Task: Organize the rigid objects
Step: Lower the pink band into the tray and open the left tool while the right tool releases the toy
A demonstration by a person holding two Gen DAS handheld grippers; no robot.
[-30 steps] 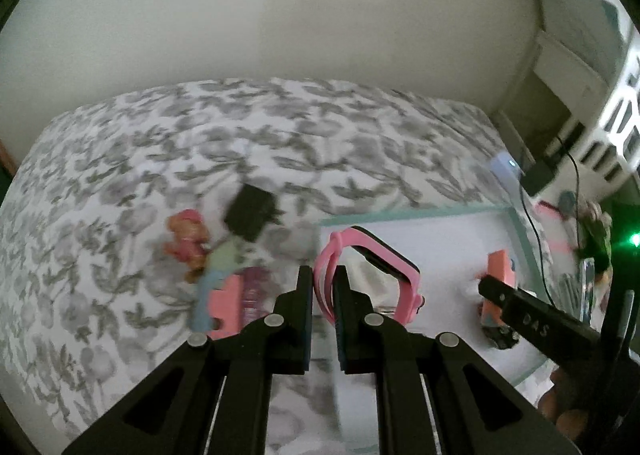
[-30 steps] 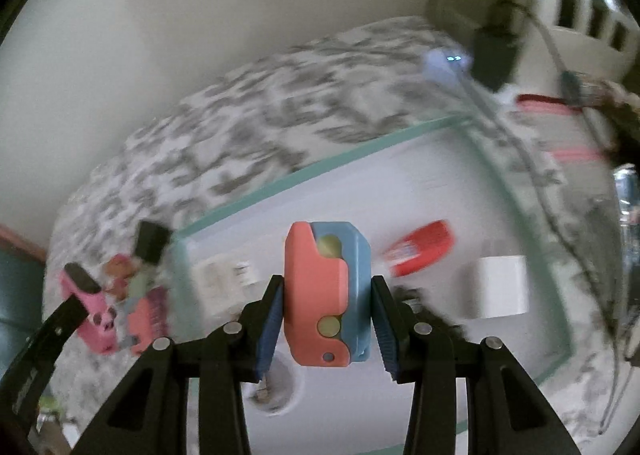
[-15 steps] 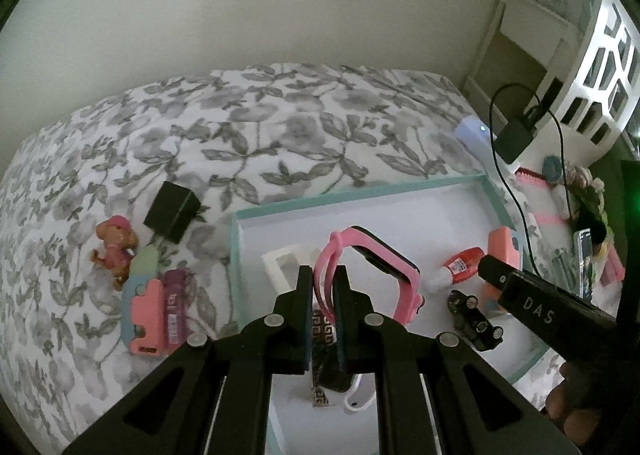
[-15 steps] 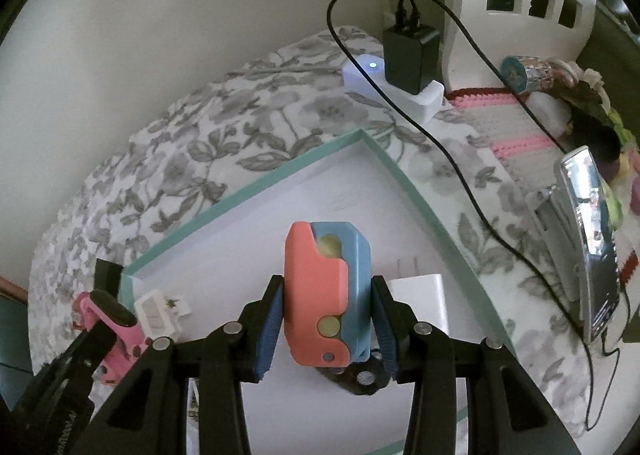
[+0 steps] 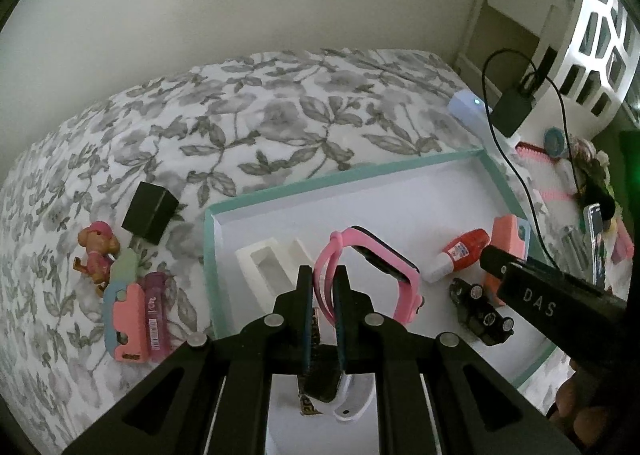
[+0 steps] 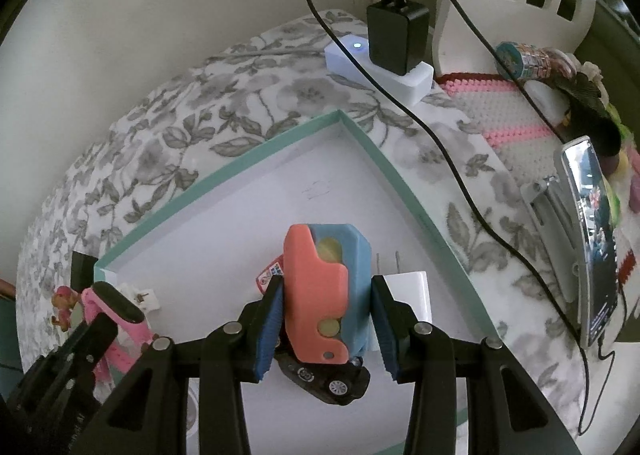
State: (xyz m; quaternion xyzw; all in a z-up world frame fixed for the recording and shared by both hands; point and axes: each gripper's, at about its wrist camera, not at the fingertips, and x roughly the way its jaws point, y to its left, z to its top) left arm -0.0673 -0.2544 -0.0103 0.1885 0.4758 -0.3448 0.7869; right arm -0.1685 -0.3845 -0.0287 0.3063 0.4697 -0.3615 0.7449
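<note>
My left gripper (image 5: 322, 291) is shut on the strap of a pink watch (image 5: 372, 275) and holds it over the white tray with a teal rim (image 5: 320, 181). My right gripper (image 6: 326, 307) is shut on a coral and blue block (image 6: 324, 295) above the tray (image 6: 224, 175); it also shows in the left wrist view (image 5: 510, 235). In the tray lie a red and white glue bottle (image 5: 460, 253), a black toy car (image 5: 480, 311), a white frame piece (image 5: 272, 267) and a white plug (image 6: 412, 295).
On the floral bedspread left of the tray lie a black cube (image 5: 150, 211), a pink dog figure (image 5: 96, 255), a coral and blue block (image 5: 124, 323) and a pink tube (image 5: 156, 315). A charger and cable (image 6: 396, 35), a phone (image 6: 592, 239) and clutter stand at the right.
Both grippers have moved further over the tray, each keeping its hold. The right gripper has come lower toward the toy car and glue bottle.
</note>
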